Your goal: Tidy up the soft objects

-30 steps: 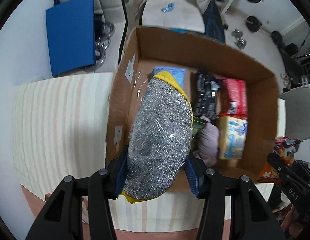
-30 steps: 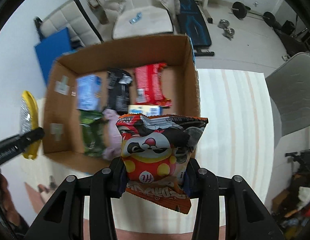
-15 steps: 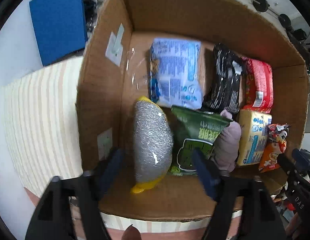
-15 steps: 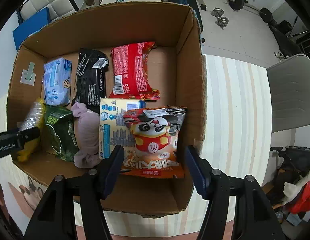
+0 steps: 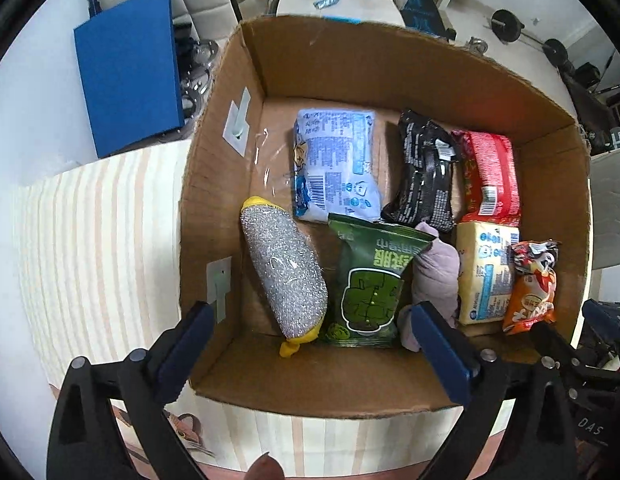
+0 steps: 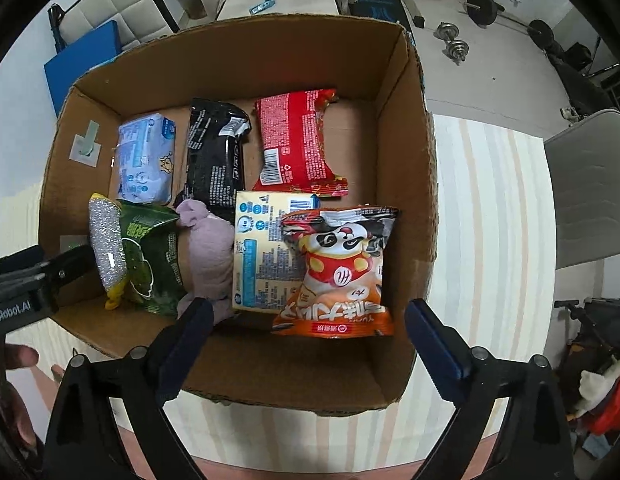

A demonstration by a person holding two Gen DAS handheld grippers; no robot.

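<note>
Soft packs are all sitting inside the cardboard box on the striped tabletop now. The silver scouring pad lies near the left wall just beside the green snack bag, and the orange panda snack bag sits at the near right, overlapping the yellow pack. Far row is the blue tissue pack, black packet and red packet, with a mauve cloth bundle in the middle. The left hand-held gripper hangs over the near edge with its jaws wide apart and nothing in them; same for the right hand-held gripper. Looks to me like the drop-off step is basically done, so the trick is to lift both straight up and back without snagging the box rim or dragging the crinkly bags. I'd maybe nudge the panda bag flat, since it seems propped on its neighbour and could slide.
</note>
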